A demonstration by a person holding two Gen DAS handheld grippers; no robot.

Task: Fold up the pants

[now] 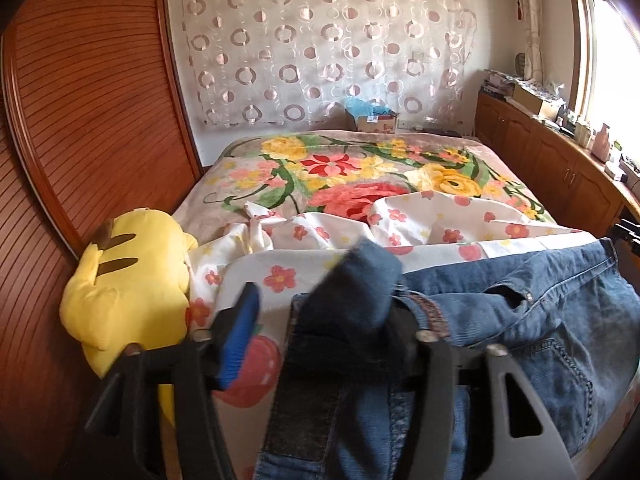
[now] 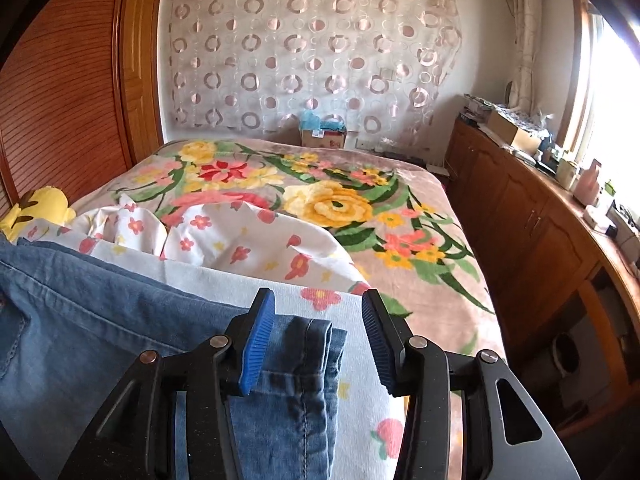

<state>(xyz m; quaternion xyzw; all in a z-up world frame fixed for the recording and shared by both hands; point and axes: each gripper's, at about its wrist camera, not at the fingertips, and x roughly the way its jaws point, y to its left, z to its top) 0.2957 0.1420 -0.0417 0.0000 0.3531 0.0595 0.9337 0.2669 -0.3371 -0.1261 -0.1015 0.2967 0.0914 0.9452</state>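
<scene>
Blue pants (image 2: 92, 320): spread on flowered sheet (image 2: 248, 256) over bed (image 2: 424, 240). Left tool (image 1: 320, 312): released, waistband fold loose between pads. Right tool (image 2: 318, 340): released, hem between pads, untouched.

No legible text, brand, no. or sign in either view. A small white label on the cardboard box (image 1: 376, 122) by the far wall is too small and blurred to read. Items on the cabinet top (image 2: 576, 184) under the window show no readable print either.
</scene>
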